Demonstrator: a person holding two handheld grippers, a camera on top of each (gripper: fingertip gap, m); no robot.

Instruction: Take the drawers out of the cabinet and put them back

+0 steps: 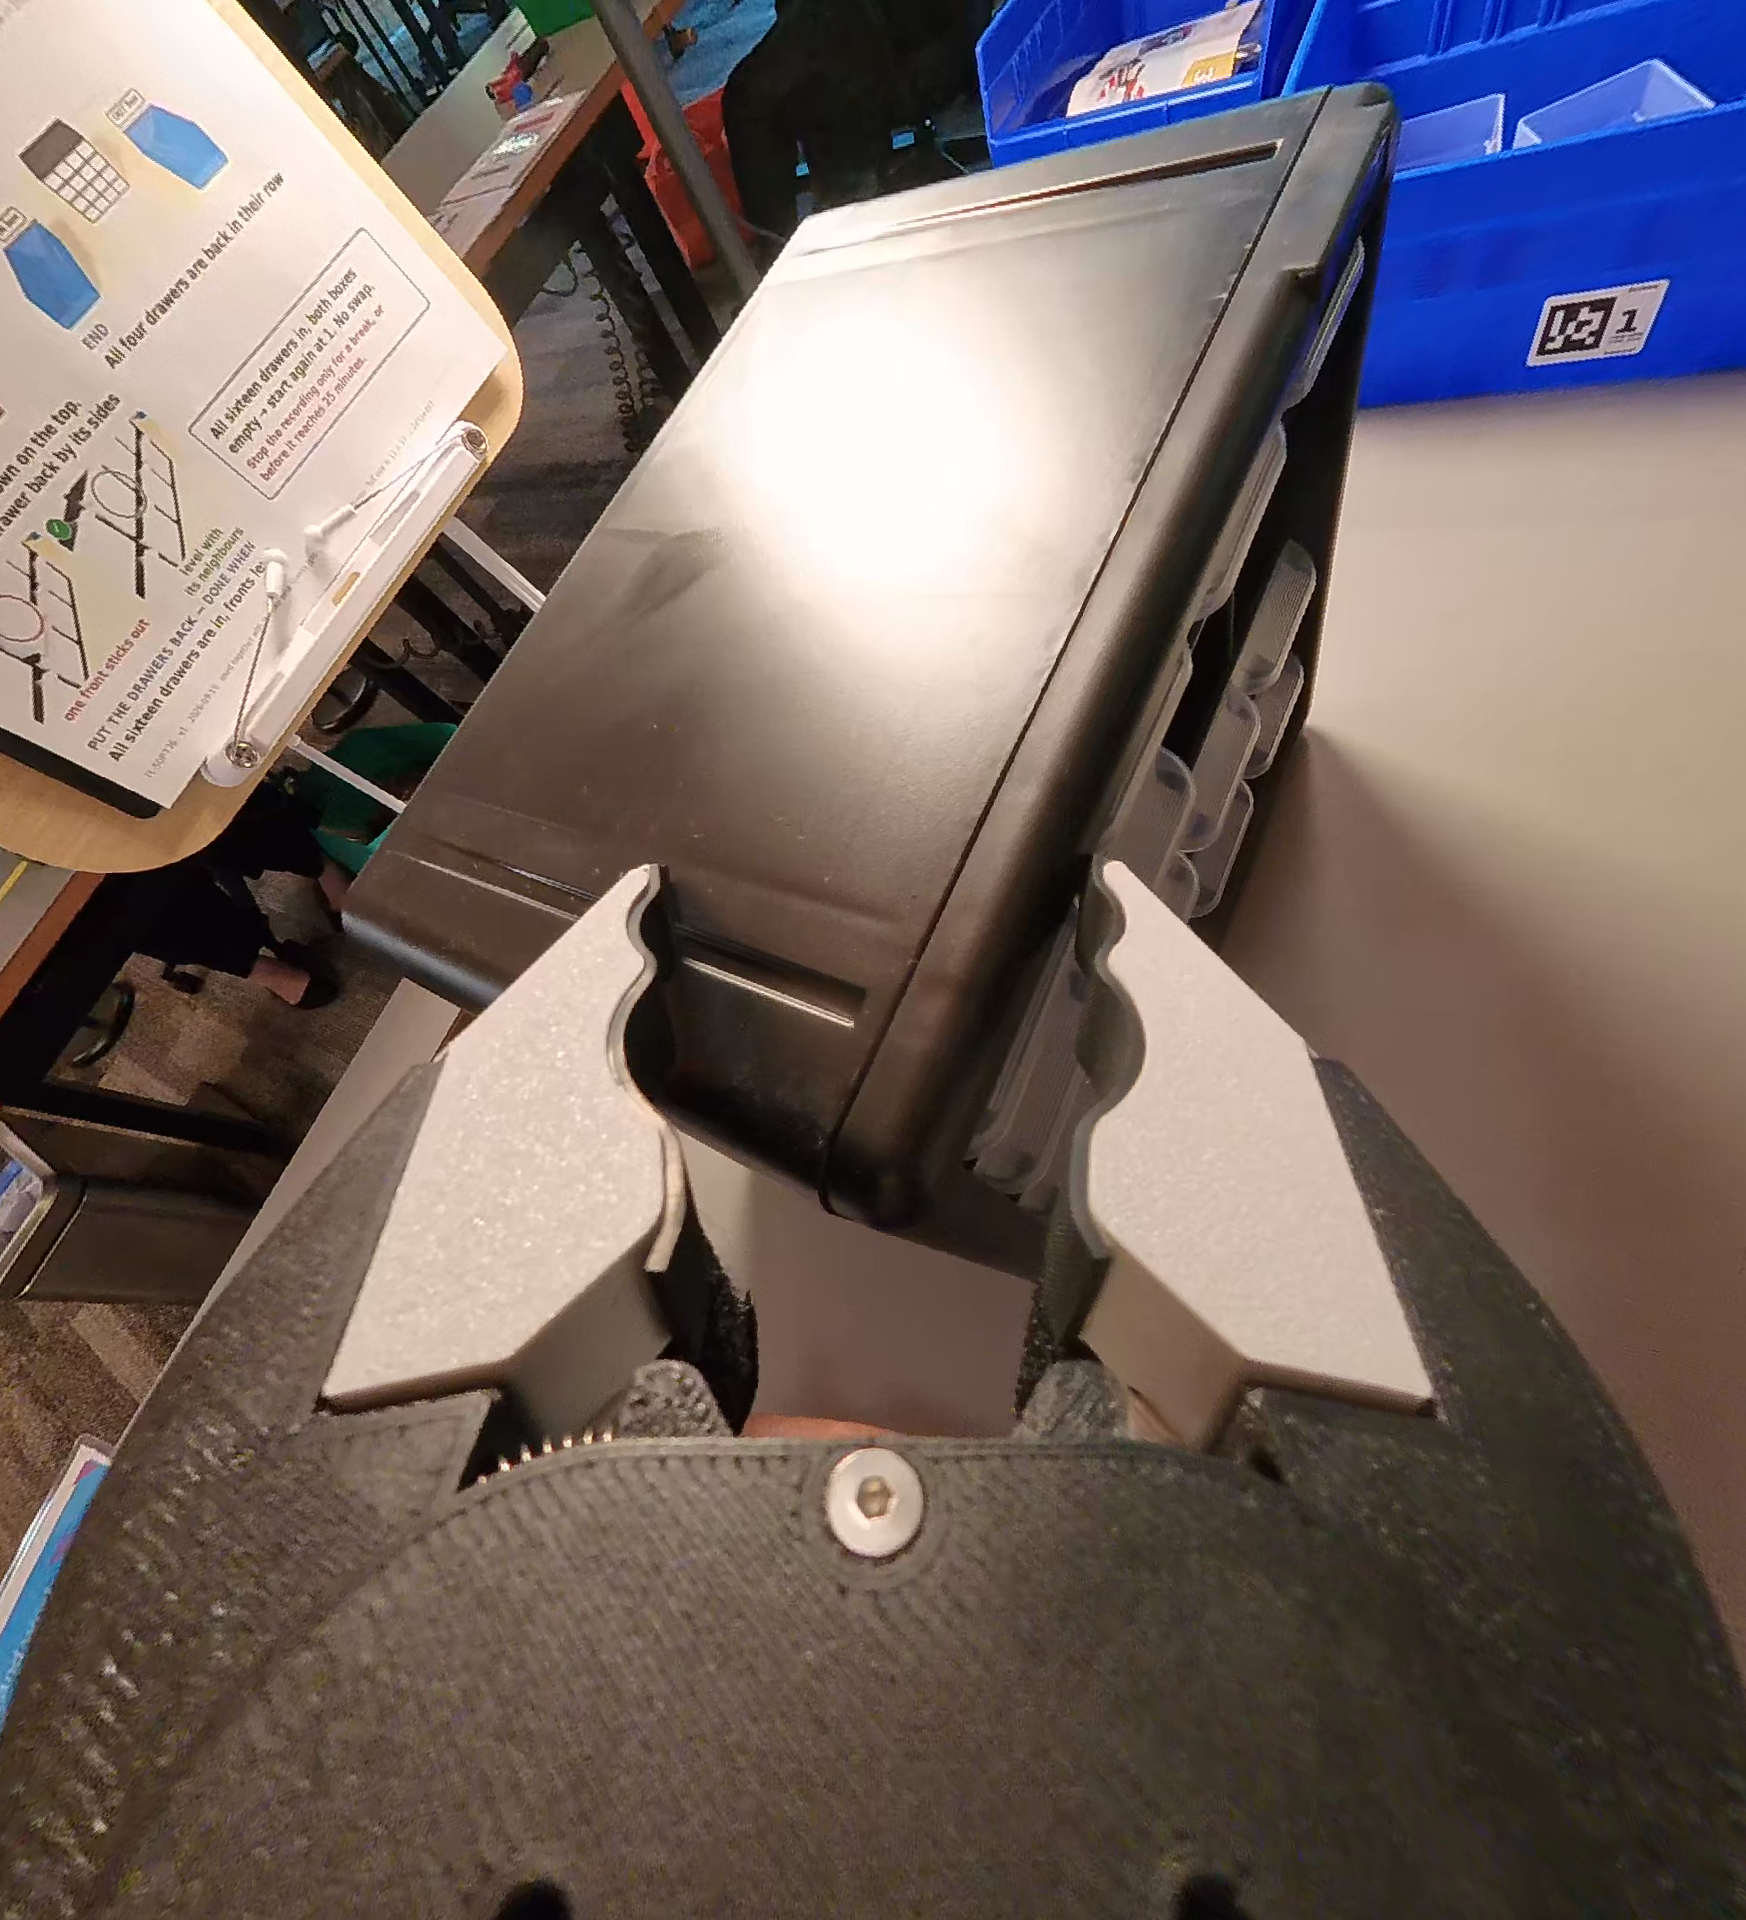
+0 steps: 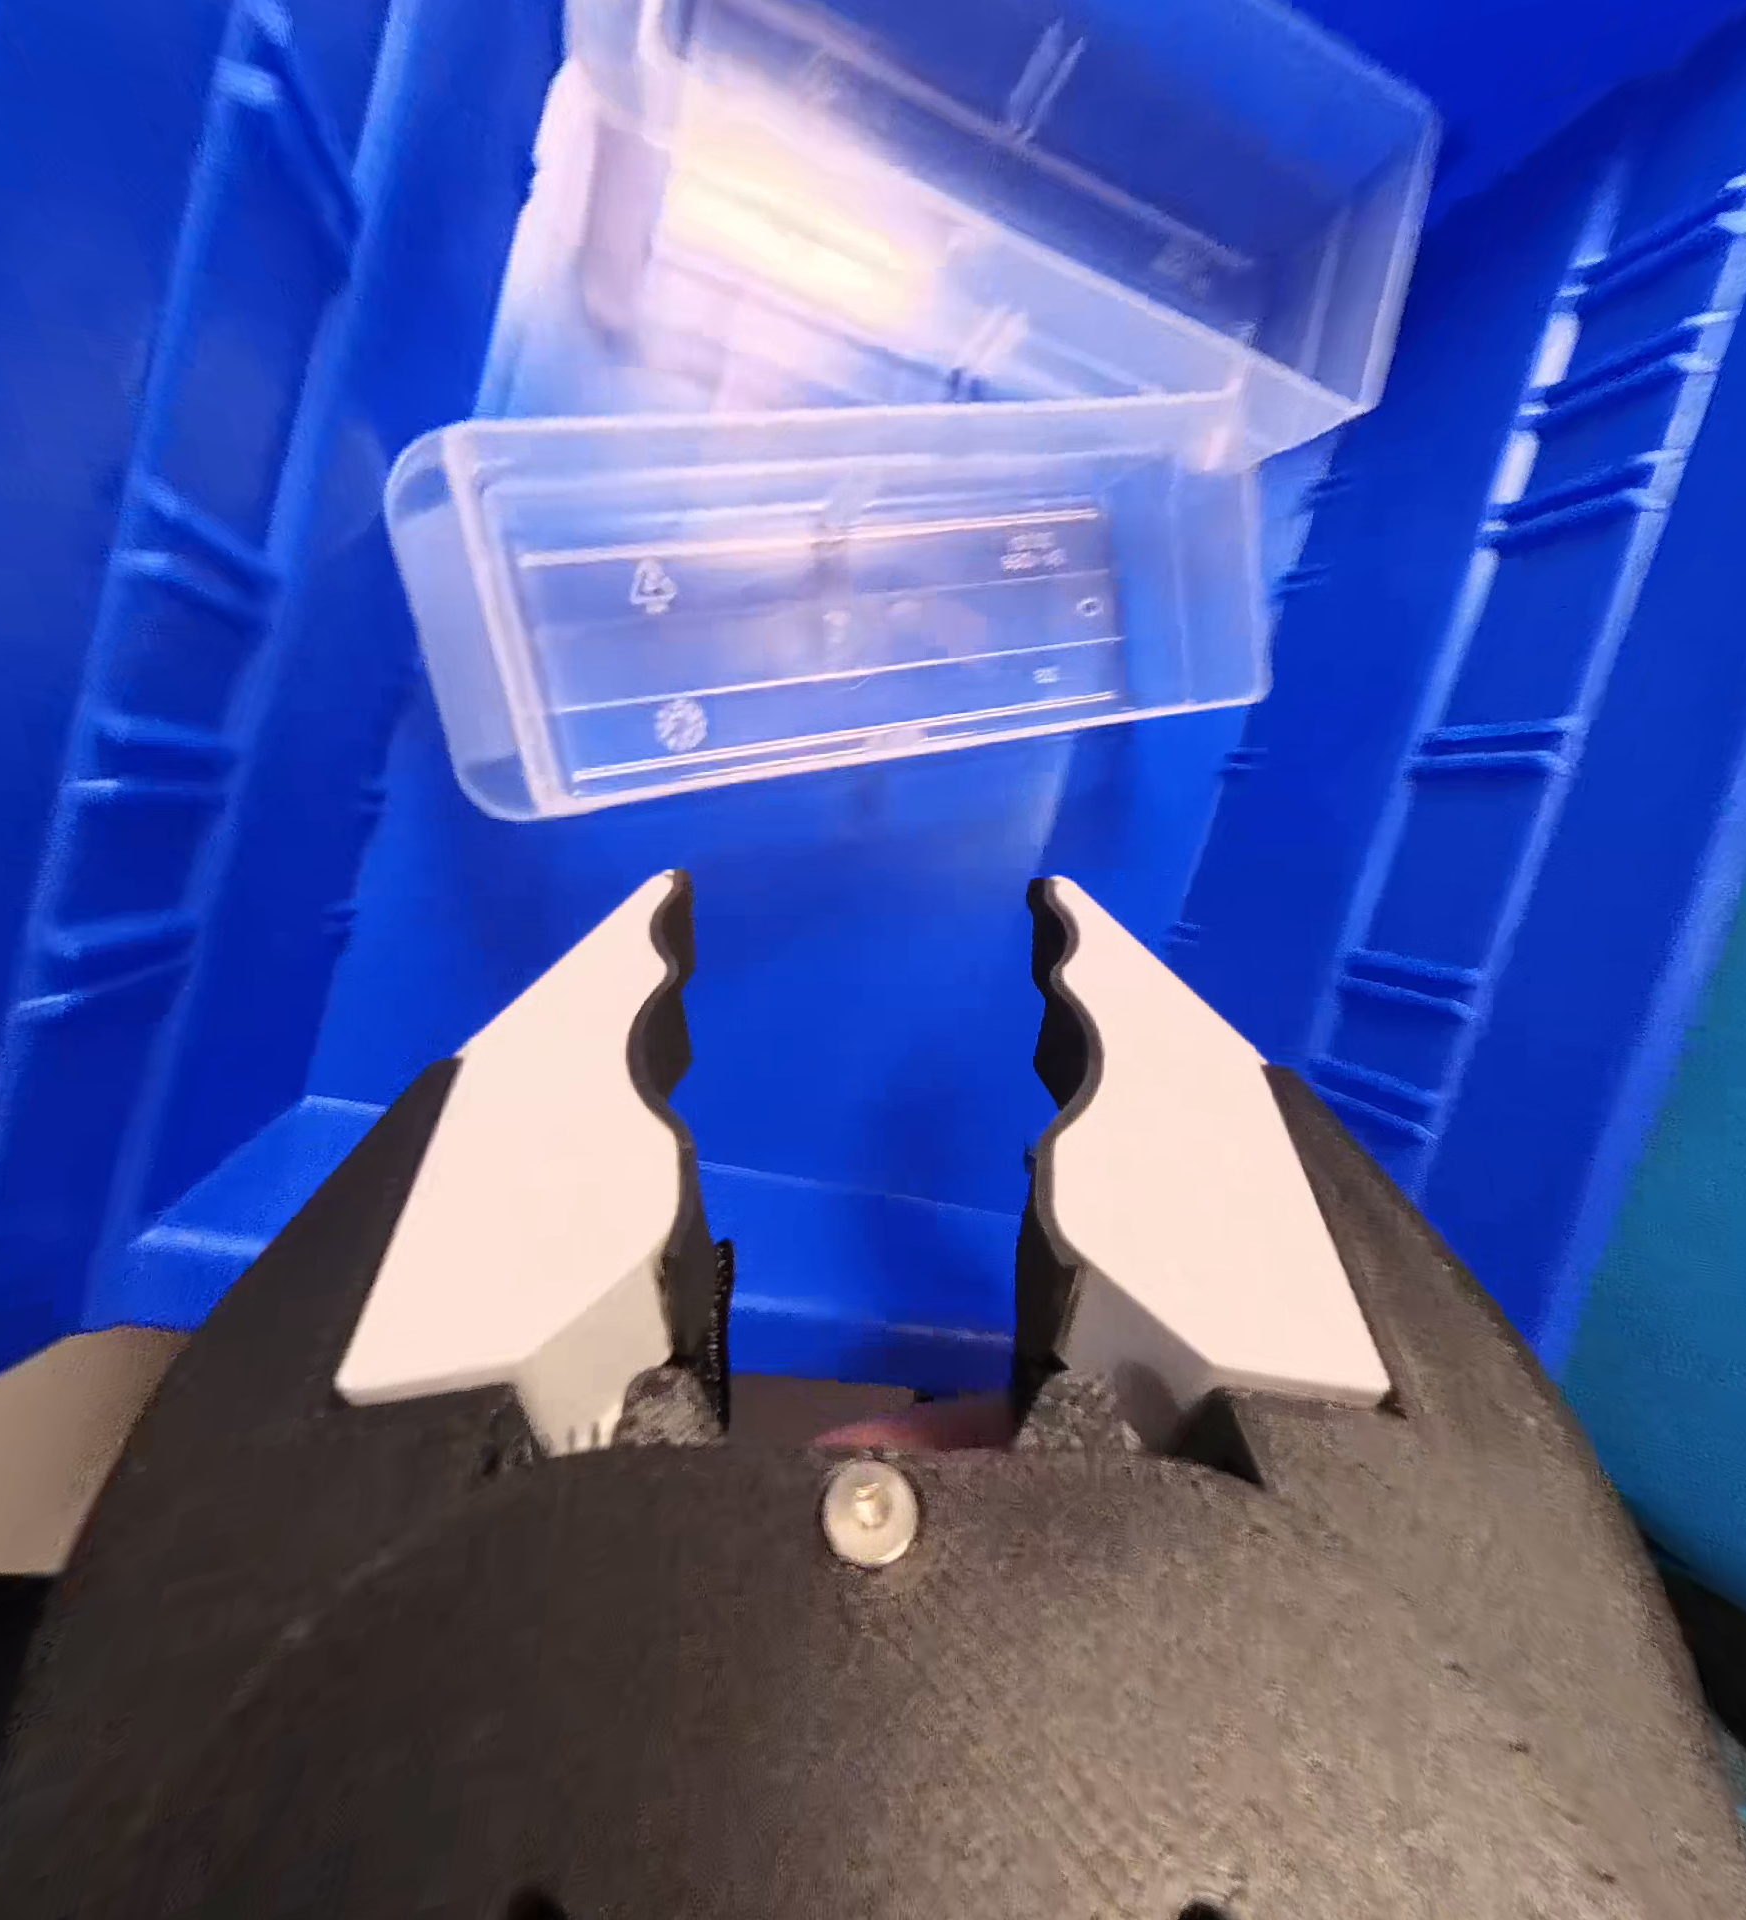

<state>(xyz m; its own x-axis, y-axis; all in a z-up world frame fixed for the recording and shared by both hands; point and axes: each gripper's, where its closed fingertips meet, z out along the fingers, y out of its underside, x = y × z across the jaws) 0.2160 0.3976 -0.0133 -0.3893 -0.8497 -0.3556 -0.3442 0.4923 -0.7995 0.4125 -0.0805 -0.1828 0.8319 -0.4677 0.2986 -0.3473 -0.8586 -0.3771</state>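
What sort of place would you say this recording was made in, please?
Most likely a lab or workshop set up for recording tasks: a printed instruction sheet stands clipped on a board beside the black drawer cabinet, blue storage bins sit on the pale table, and more worktables stand behind.

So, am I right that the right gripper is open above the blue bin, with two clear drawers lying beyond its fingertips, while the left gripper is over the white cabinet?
Almost right: the cabinet under the left gripper is black, not white, as the left wrist view shows. The rest holds: the right gripper is open over the blue bin, two clear drawers beyond its fingertips.
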